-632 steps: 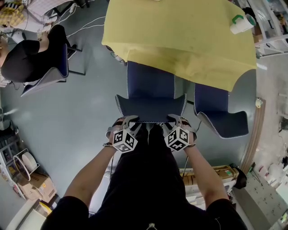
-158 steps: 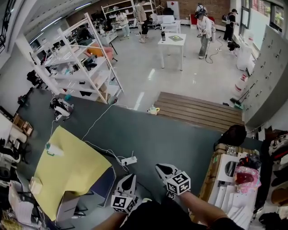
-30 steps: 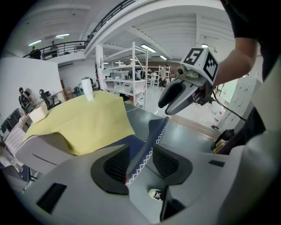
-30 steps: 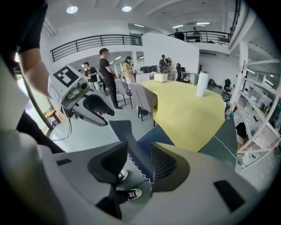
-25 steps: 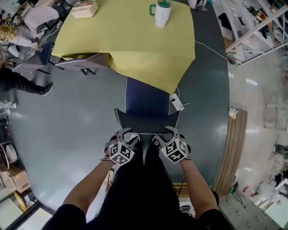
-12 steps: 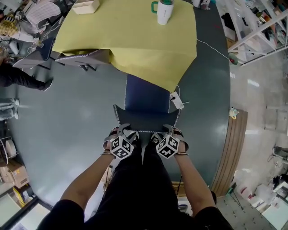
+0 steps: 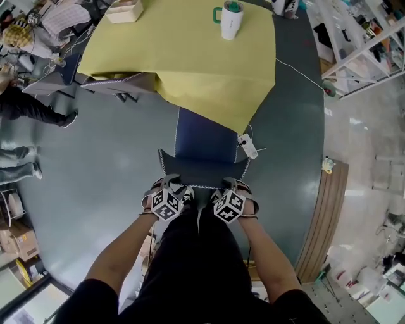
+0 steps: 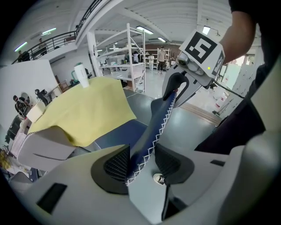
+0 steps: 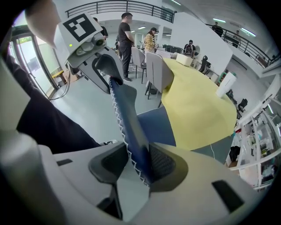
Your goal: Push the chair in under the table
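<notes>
Grey-green floor [image 7: 95, 164]: smooth, slight sheen, same as a sec ago. Table under a matte yellow cloth [image 7: 190, 57], cloth hanging in soft folds w/ a pointed corner. No shift vs. earlier.

Blue padded chair [image 7: 205, 136] w/ white zigzag stitching along the seams. Its square seat is mostly out on the near side, only the far edge under the cloth's drooping corner. Backrest is curved, w/ flared corners and a thin top rim. Chair sits where it did 1 s ago, not pushed in yet. A grey chair [image 7: 120, 82] is tucked under the table's left side.

Left gripper [image 7: 171, 185] and right gripper [image 7: 229, 186], grey plastic w/ black ribbed pads and marker cubes, were just behind the rim a sec ago. Now both are lower and astride it, L near the left corner, R near the right.

In the left gripper view the left gripper [image 8: 142, 163] has the rim [image 8: 153, 127] between its pads, fabric touching both, so it's clamped. In the right gripper view the right gripper [image 9: 138, 165] jaws have just been closing. The rim [image 9: 127, 118] fills the gap, pressed hard on the right pad and meeting the left.

Small stuff on the table: white cylindrical tumbler w/ green lid and handle [image 7: 231, 19], upright, and a pale wooden box [image 7: 124, 11]. White power strip [image 7: 248, 147] lies on the floor just right of the seat.
</notes>
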The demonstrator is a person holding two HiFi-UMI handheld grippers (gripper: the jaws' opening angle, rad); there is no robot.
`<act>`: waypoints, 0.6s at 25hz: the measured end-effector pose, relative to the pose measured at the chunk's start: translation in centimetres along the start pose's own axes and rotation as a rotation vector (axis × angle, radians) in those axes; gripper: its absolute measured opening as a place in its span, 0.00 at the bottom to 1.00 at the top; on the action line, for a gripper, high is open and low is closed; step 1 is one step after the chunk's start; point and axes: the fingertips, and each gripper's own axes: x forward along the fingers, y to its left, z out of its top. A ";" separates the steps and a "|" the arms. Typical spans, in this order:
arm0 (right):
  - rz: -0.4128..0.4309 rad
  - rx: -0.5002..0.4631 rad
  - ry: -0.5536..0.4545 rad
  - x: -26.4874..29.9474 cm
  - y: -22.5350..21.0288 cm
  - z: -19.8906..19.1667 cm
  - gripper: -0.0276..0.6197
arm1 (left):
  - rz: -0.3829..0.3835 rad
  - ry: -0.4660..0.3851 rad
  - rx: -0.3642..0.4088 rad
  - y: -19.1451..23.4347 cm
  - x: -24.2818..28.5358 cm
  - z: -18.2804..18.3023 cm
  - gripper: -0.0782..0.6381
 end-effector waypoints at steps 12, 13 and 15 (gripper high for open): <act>-0.009 0.023 -0.025 0.0 -0.5 -0.1 0.27 | 0.048 0.023 -0.009 0.2 0.2 0.4 0.36; -0.010 0.025 -0.026 0.0 -0.5 0.0 0.27 | 0.051 0.024 -0.010 0.2 0.2 0.4 0.36; -0.011 0.027 -0.027 0.0 -0.4 0.1 0.27 | 0.054 0.025 -0.011 0.2 0.2 0.3 0.36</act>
